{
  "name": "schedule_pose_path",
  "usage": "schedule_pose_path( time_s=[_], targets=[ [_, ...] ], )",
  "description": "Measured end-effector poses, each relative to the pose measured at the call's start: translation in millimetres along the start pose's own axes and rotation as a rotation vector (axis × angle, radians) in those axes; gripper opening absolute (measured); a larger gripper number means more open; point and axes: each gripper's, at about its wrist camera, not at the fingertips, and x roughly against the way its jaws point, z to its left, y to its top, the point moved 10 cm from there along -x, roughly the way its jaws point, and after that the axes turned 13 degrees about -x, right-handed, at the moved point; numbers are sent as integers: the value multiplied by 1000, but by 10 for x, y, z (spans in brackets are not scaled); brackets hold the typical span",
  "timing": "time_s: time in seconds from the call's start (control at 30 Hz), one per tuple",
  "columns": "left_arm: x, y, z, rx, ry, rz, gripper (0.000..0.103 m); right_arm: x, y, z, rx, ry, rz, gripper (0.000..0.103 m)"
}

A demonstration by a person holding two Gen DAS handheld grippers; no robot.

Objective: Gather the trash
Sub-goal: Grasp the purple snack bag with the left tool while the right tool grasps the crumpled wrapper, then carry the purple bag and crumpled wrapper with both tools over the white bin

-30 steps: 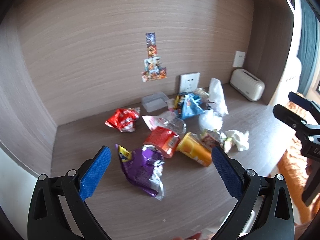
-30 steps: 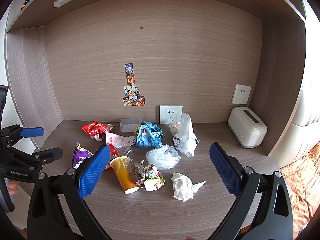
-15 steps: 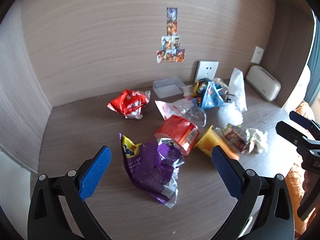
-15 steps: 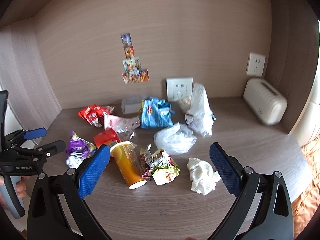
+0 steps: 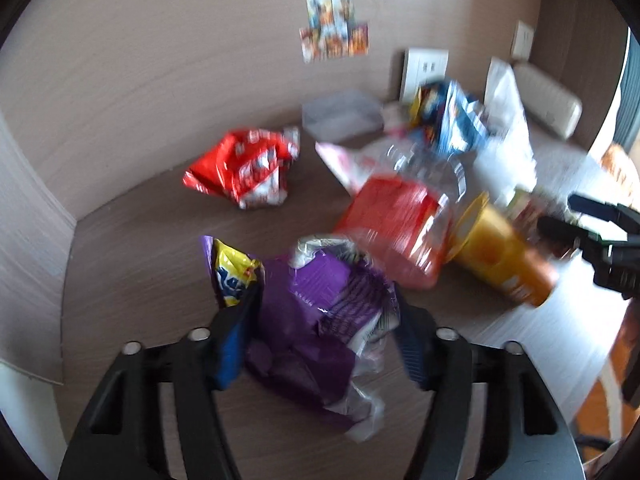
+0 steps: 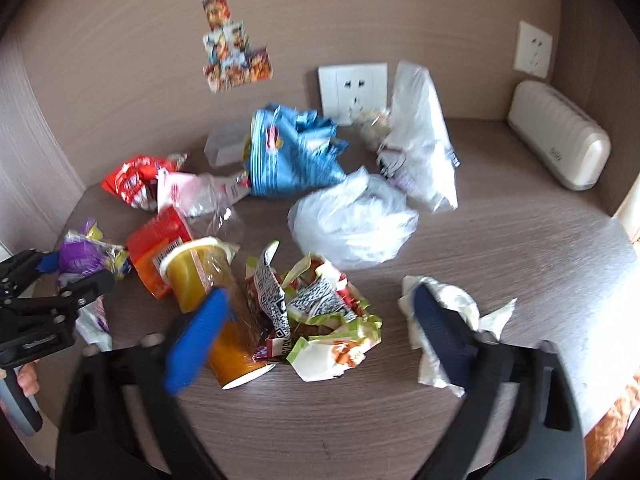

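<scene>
Trash lies scattered on a wooden desk (image 6: 520,240). My left gripper (image 5: 324,340) hangs low over a crumpled purple snack bag (image 5: 316,312); its jaws are closing with the bag between the blue pads, one pad near each edge. The picture is blurred and no squeeze shows. My right gripper (image 6: 320,336) is also closing, over a crumpled green-and-white wrapper (image 6: 320,308). Its left pad stands in front of a tipped orange cup (image 6: 200,268), its right pad over a white tissue (image 6: 456,296). The pads stand clear of the wrapper.
Further back lie a red snack bag (image 5: 244,168), an orange-red packet (image 5: 392,220), a blue bag (image 6: 292,156), white plastic bags (image 6: 352,220) and a clear box (image 5: 340,114). A white appliance (image 6: 560,144) sits at the back right. Walls enclose the desk behind and at the sides.
Both grippers came down and forward toward the trash. Both pairs of jaws have narrowed from wide open, the left around the purple bag, the right around the crumpled wrapper.
</scene>
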Motion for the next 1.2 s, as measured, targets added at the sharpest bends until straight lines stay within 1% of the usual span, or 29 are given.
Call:
schedule_pose_path(
  time_s=[0.03, 0.1, 0.2, 0.27, 0.33, 0.43, 0.53, 0.7, 0.8, 0.87, 0.93, 1.0, 1.07, 1.1, 1.2],
  targets=[
    [-10, -20, 7, -38, 29, -3, 59, -30, -26, 5, -4, 8, 18, 66],
    [-22, -24, -18, -95, 46, -8, 58, -47, -58, 5, -18, 16, 30, 62],
    [-19, -20, -56, -150, 78, -19, 53, -17, -51, 31, -3, 10, 27, 51],
    [30, 13, -44, -159, 75, -32, 49, 23, -13, 49, -10, 18, 22, 50],
    [128, 55, -27, -150, 72, -54, 48, 123, 57, 82, -17, 35, 0, 50],
    [350, 129, 26, -149, 94, -90, 48, 368, 188, 125, -21, 58, -55, 50],
    [618, 246, 12, -164, 95, -141, 48, 635, 317, 147, -30, 85, -112, 50],
    [962, 495, -296, -222, 48, -224, 48, 1110, 436, 30, -55, 103, -198, 50],
    [1164, 616, -644, -279, -19, -277, 48, 1376, 411, -118, -70, 74, -240, 50],
    [1251, 685, -985, -326, -95, -308, 48, 1544, 365, -299, -92, 44, -263, 50],
    [1291, 735, -1359, -383, -174, -331, 48, 1717, 269, -553, -129, -5, -281, 50],
    [1320, 734, -1697, -442, -236, -342, 48, 1868, 143, -844, -185, -54, -286, 50],
    [1368, 732, -2112, -520, -312, -363, 48, 1990, -5, -1100, -243, -93, -291, 50],
    [1380, 714, -2357, -566, -358, -366, 48, 2053, -108, -1252, -277, -119, -292, 50],
    [1396, 634, -2897, -665, -456, -379, 48, 2248, -452, -1655, -374, -194, -295, 50]
  ],
)
